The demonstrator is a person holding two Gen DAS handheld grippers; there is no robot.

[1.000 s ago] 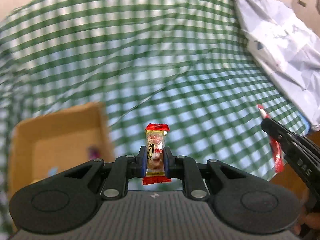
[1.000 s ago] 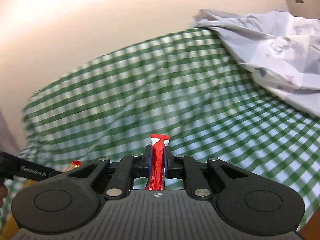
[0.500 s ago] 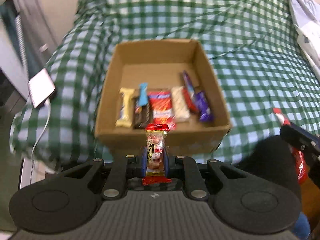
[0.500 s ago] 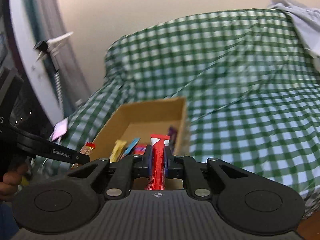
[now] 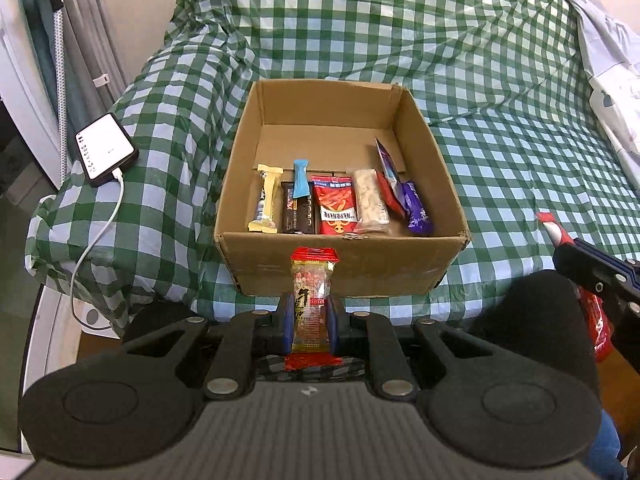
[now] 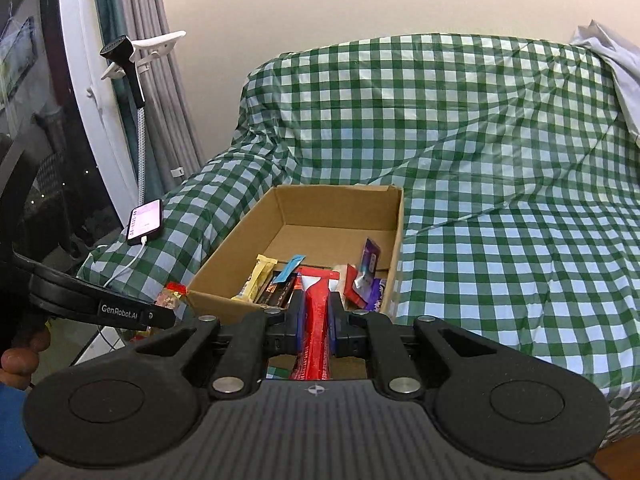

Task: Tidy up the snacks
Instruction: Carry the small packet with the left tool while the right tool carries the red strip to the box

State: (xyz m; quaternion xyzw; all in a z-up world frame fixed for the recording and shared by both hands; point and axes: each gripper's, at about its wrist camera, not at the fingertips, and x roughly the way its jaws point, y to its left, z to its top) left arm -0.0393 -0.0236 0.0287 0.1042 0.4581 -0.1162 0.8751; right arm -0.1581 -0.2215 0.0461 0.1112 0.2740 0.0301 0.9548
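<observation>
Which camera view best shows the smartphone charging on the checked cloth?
The left wrist view: the white-screened smartphone lies in full view from above, cable plugged in. The right wrist view shows that phone smaller and foreshortened, at a low angle.

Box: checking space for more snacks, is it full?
Not full. The box holds one row of snacks along its near wall; the far half of its floor is bare.

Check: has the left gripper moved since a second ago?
Yes. The left gripper has swung left toward the cardboard box, which now sits centred ahead of it.
</observation>
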